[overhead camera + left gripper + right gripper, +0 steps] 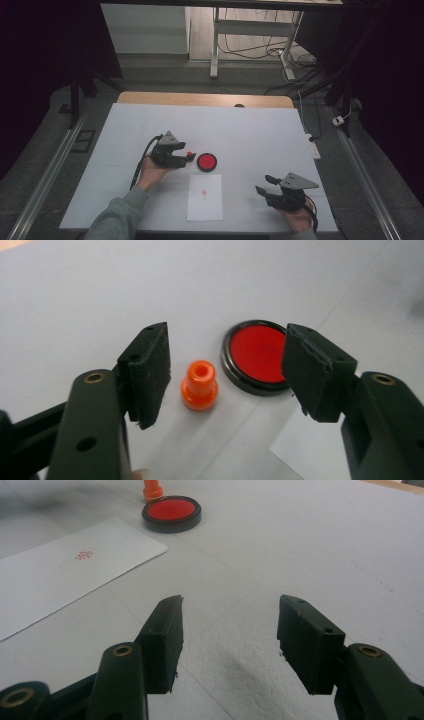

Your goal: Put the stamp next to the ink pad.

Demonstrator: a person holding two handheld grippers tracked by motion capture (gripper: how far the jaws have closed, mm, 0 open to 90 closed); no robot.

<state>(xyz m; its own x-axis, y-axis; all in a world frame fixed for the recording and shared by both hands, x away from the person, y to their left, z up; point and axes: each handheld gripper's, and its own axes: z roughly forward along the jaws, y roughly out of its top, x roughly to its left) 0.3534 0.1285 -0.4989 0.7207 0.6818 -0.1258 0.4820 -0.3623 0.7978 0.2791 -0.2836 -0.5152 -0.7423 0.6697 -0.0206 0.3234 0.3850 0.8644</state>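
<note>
Left fingers (222, 375) apart around orange stamp (199, 385) — untouched; right fingers (230, 640) apart, empty — stamp perhaps upright.

Stamp (199, 386) upright on table (250, 125), just left of ink pad (206, 162); paper (205, 197) nearer person

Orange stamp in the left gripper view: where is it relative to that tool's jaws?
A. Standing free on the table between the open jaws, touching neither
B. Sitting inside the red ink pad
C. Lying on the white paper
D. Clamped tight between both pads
A: the orange stamp stands upright on the table, gaps on both sides, with the left tool open around it and the red ink pad beside it.
</note>
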